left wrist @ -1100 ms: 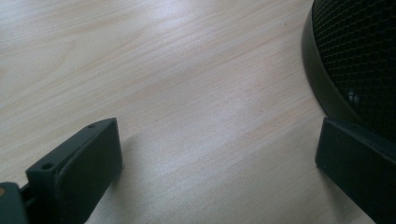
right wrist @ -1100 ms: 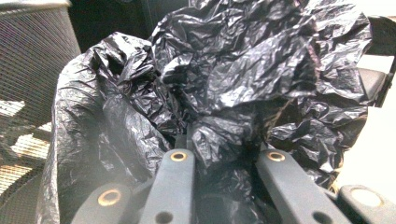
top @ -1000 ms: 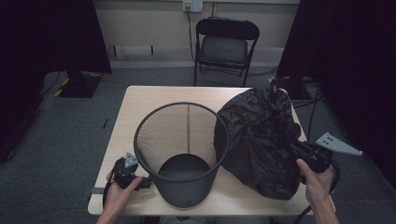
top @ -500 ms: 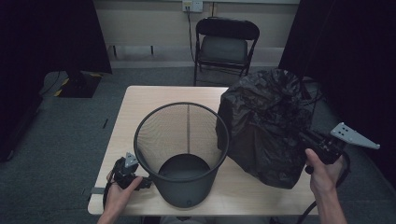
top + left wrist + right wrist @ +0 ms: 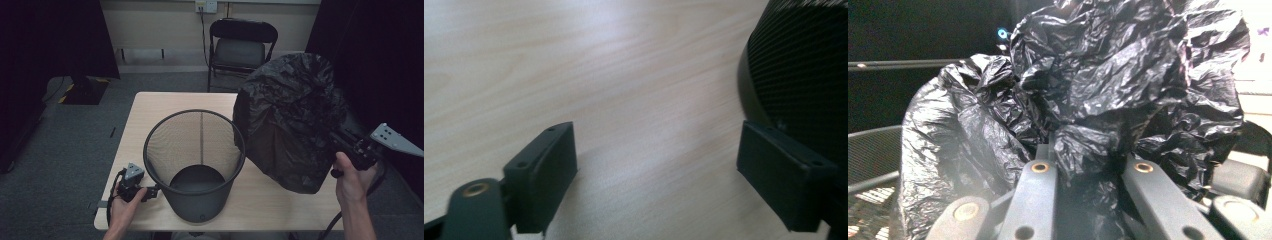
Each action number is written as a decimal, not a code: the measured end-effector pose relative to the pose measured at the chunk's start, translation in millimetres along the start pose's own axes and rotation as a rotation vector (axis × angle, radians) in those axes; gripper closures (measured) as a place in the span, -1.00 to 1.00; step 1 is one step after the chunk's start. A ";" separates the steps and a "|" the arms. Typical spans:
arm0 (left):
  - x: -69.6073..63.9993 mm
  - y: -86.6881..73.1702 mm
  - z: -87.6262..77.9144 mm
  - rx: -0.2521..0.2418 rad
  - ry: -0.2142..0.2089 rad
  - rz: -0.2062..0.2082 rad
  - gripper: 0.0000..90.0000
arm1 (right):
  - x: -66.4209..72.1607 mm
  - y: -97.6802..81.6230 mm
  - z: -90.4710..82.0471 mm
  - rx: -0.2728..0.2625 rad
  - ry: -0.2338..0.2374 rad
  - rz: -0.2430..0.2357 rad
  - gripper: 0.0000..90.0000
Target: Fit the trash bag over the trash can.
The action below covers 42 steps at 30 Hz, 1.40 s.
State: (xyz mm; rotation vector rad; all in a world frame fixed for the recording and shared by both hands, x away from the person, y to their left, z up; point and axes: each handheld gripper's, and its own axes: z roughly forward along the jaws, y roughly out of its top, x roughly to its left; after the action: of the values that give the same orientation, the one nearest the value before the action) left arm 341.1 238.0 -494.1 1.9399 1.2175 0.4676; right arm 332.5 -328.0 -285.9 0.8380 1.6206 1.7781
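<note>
Your right gripper (image 5: 334, 142) clamps the crumpled black plastic bag (image 5: 290, 117) above the worktop (image 5: 150, 107). Your left gripper (image 5: 656, 165), jaws released but just closing, apparently touches the black mesh wastebasket (image 5: 192, 165).

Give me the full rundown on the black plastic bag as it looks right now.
The black plastic bag is thin, glossy, crinkled film, puffed out into a big loose dome. It hangs over the table's right side, beside the mesh wastebasket and higher than its rim; whether they touch is unclear. The right gripper is shut on a bunched fold of it, seen in the right gripper view. Its lower edge sags toward the tabletop; contact there is unclear.
</note>
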 end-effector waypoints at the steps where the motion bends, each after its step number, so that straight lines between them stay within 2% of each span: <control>1: -0.8 1.1 -2.3 -0.018 -0.005 0.005 -0.63 | 2.4 2.1 -1.0 -0.009 0.009 -0.004 0.80; 4: -3.3 3.7 -8.0 -0.063 -0.024 0.003 -0.63 | 8.4 7.5 -3.8 -0.034 0.022 -0.014 0.80; 8: -6.7 5.7 -13.8 -0.098 -0.028 0.006 -0.63 | 12.8 16.3 -8.5 -0.070 0.033 -0.023 0.80; 12: -8.7 7.3 -16.2 -0.125 -0.060 0.001 -0.63 | 14.9 27.4 -14.0 -0.104 0.036 -0.029 0.80; 16: -10.0 7.7 -16.2 -0.124 -0.062 0.009 -0.62 | 17.0 34.9 -19.3 -0.134 0.041 -0.032 0.80; 24: -8.6 7.3 -14.2 -0.117 -0.074 -0.004 -0.62 | 19.6 45.8 -28.0 -0.183 0.067 -0.023 0.80; 33: -10.3 8.1 -10.7 -0.118 -0.061 -0.010 -0.55 | 33.5 44.0 -18.0 -0.207 0.160 0.005 0.80; 37: -13.0 10.4 -7.3 -0.113 -0.055 -0.003 -0.51 | 40.8 49.4 -13.1 -0.228 0.201 0.011 0.80; 42: -17.6 12.9 -4.6 -0.111 -0.058 0.011 -0.50 | 48.9 59.0 -13.9 -0.250 0.227 0.000 0.80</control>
State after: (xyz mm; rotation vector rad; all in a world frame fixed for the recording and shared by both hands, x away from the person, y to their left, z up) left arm 337.4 221.5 -479.6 1.8541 1.1207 0.4722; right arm 290.4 -304.2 -224.9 0.5369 1.4894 2.0847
